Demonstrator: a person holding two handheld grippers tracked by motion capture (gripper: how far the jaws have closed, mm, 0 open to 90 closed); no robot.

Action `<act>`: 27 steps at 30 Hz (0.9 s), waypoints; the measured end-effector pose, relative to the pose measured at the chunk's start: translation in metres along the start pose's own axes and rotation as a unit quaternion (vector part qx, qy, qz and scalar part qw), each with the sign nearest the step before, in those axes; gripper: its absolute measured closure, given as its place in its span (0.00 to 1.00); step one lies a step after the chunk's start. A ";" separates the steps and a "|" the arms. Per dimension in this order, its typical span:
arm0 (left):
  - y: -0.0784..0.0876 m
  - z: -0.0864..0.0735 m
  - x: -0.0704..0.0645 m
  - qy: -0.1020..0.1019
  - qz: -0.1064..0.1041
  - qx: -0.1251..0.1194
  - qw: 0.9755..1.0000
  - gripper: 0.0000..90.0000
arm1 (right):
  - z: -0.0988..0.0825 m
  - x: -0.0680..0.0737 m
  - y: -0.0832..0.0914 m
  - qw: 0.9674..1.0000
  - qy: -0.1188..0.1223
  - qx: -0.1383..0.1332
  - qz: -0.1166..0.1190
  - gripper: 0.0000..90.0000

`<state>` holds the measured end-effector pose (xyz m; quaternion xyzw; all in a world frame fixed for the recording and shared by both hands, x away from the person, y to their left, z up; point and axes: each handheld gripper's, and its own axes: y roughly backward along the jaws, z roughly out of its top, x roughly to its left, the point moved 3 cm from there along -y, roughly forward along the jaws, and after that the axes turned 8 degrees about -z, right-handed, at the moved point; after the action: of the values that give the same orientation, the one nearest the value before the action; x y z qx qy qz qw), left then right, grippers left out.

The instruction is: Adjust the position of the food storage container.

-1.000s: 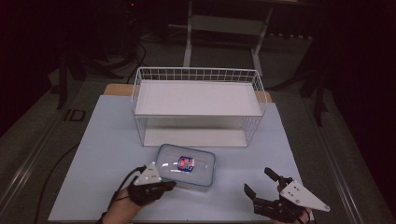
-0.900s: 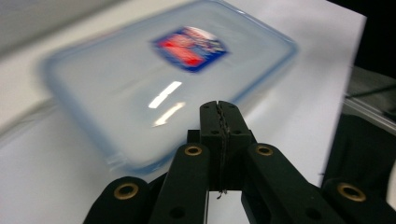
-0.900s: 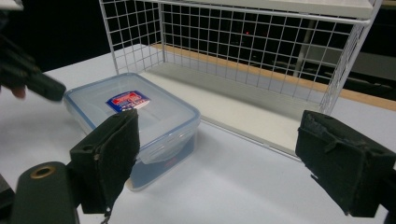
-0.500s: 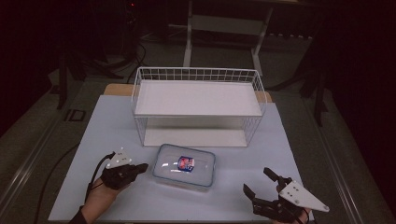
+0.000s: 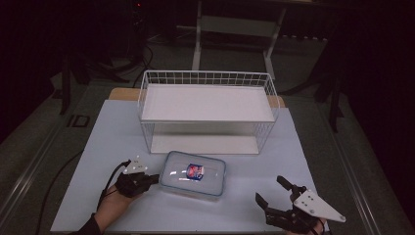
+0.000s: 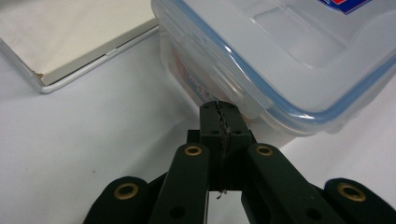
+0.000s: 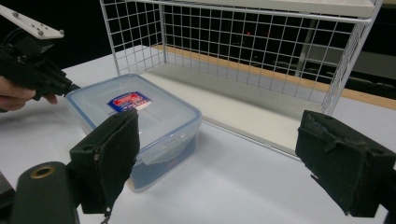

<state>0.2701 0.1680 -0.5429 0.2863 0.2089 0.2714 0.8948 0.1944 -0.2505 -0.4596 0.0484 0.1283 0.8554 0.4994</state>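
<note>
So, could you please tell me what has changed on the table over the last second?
The left gripper, jaws shut, pulled back from the clear plastic lidded container, then closed in on its left edge again. The container, the white wire shelf rack and the open right gripper stayed put.

One clear plastic container [image 5: 194, 174] with a blue-sealed lid, bearing one red-and-blue label [image 5: 195, 171]. One white wire rack [image 5: 208, 110] with two tiers. Two tools: left tool [image 5: 155, 178], right tool [image 5: 270, 190]. One light surface [image 5: 98, 147] under it all. One grey three-cornered plate [image 5: 318, 205] on the right tool.
</note>
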 end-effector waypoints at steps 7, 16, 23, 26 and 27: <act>-0.003 -0.001 -0.011 -0.008 -0.017 0.005 1.000 0.99 | 0.000 0.001 -0.001 1.000 0.001 0.001 0.001 0.15; -0.009 0.002 -0.026 -0.022 -0.041 0.010 0.999 0.99 | 0.000 0.001 0.000 1.000 0.002 0.000 0.001 0.15; -0.014 0.004 -0.031 -0.025 -0.054 0.011 0.998 0.99 | 0.000 0.001 0.000 1.000 0.003 -0.001 0.000 0.15; -0.016 0.006 -0.033 -0.030 -0.054 0.013 0.998 0.99 | 0.000 0.001 0.000 1.000 0.003 -0.001 0.001 0.15; -0.016 0.006 -0.033 -0.031 -0.054 0.012 0.998 0.99 | 0.000 0.001 0.000 1.000 0.004 -0.001 0.000 0.15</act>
<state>0.2539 0.1344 -0.5412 0.2934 0.1999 0.2111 0.9107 0.1940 -0.2493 -0.4595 0.0449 0.1296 0.8559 0.4987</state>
